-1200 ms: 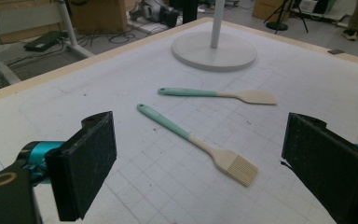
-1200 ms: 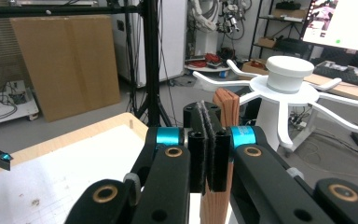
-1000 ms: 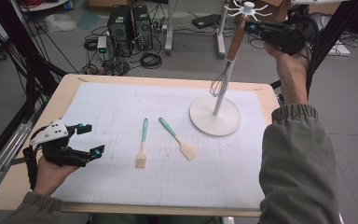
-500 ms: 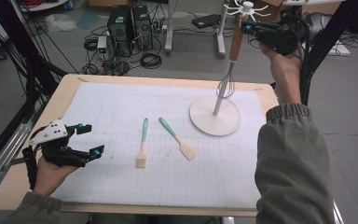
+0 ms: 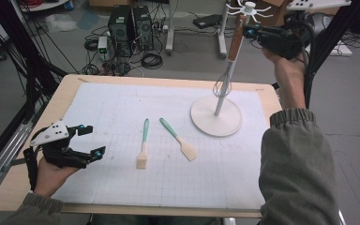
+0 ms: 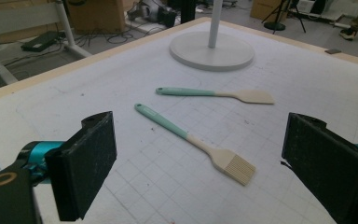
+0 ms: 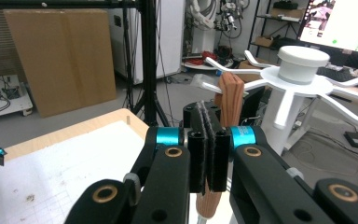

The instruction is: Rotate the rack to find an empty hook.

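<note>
High view: the right gripper (image 5: 249,32) is raised beside the top of the utensil stand (image 5: 216,115), jaws clenched just beside the whisk (image 5: 230,58), apparently hanging it on a hook.

Left gripper view: the left gripper (image 6: 198,158) waits spread wide, nothing between its jaws; the brush (image 6: 193,139) and spatula (image 6: 216,94) lie on the table between it and the stand.

Right gripper view: the pads are pressed together, and the whisk's wooden handle hangs behind them, under a stand arm.

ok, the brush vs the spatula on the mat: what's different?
The brush ends in a squared, ribbed bristle head; the spatula ends in a flat, flared blade. In the high view the brush lies nearly straight toward the person, left of the spatula, which lies slanted. Both have teal handles and cream heads, lie flat on the mat and touch no tool.
</note>
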The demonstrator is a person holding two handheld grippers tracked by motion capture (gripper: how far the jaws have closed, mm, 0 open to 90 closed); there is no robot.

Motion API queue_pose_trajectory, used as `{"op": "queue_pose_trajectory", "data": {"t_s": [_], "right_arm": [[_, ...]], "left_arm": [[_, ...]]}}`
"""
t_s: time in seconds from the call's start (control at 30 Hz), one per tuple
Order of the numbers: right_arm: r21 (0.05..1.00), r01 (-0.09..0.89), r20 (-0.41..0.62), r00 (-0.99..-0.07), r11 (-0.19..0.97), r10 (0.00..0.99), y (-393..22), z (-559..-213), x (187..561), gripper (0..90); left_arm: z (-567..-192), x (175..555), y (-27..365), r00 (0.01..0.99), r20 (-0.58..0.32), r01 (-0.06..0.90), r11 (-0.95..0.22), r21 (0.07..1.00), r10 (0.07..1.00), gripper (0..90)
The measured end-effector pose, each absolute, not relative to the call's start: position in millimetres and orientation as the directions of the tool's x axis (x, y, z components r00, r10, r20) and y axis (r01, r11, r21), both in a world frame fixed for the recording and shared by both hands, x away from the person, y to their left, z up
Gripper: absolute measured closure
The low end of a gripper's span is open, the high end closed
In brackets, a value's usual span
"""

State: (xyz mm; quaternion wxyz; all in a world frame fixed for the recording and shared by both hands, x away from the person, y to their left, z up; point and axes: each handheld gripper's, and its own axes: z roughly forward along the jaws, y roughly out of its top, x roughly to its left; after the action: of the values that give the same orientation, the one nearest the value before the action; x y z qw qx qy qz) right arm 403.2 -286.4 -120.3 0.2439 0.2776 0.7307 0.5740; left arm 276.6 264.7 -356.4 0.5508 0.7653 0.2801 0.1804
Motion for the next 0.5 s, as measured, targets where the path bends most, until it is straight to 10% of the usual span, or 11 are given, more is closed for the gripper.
{"op": "queue_pose_trajectory", "data": {"t_s": [0.5], "right_arm": [[0.979, 0.126, -0.022, -0.715, 0.160, 0.699, -310.7, -118.9, 396.8, 89.4]], "left_arm": [[-357.5, 277.8, 266.4, 0.774, -0.035, 0.234, -0.235, 0.943, 0.632, 10.5]]}}
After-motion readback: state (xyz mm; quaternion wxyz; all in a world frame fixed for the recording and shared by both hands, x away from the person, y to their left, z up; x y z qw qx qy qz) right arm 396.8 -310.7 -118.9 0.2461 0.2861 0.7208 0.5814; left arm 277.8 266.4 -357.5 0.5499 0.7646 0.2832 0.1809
